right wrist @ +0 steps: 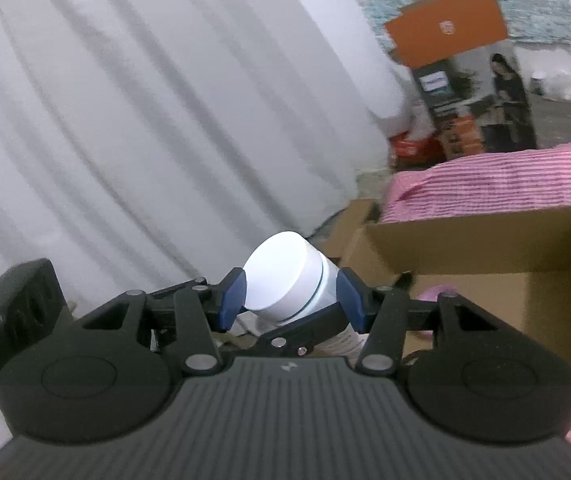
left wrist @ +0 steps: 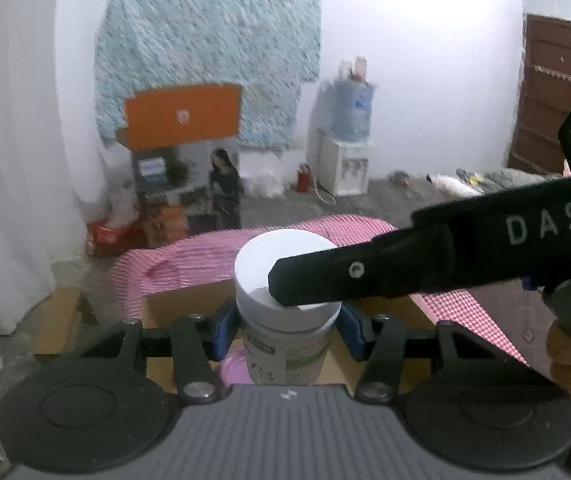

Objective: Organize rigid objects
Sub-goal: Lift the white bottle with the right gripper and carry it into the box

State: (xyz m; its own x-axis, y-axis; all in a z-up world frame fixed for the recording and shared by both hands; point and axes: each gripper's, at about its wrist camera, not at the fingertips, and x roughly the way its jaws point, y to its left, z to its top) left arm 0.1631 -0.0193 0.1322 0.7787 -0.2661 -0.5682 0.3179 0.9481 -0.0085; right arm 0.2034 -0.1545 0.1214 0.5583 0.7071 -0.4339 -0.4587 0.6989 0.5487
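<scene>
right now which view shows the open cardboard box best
The right wrist view: the brown cardboard box shows its open top, inner walls and a pink object inside. The left wrist view catches only slivers of its rim behind the white-lidded jar and gripper.

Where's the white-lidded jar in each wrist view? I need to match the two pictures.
Left wrist: jar at lower centre, upright between the left gripper pads, the right gripper's finger crossing its lid.
Right wrist: jar at centre, tilted, lid between the right gripper pads.
Shared landmark: the orange box by the far wall.
</scene>
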